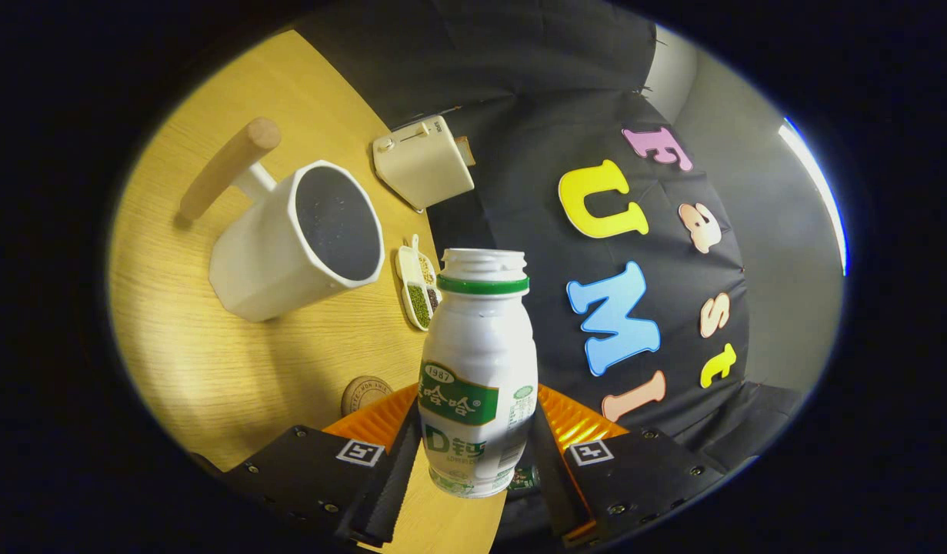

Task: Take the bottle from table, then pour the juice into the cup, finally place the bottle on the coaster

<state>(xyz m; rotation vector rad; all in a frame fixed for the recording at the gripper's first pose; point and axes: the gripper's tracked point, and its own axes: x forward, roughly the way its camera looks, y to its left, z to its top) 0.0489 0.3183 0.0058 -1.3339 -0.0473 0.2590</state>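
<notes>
The hand-held gripper (475,446) pinches the white bottle (477,369) between both fingers, its open neck up, lifted above the wooden surface (211,362). Beyond the fingers stands the white cup (296,242) with a wooden handle; the round coaster (363,394) lies just beside the left finger.

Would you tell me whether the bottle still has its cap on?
No cap: the bottle, clamped between the gripper's jaws, shows bare neck threads above its green ring.
</notes>
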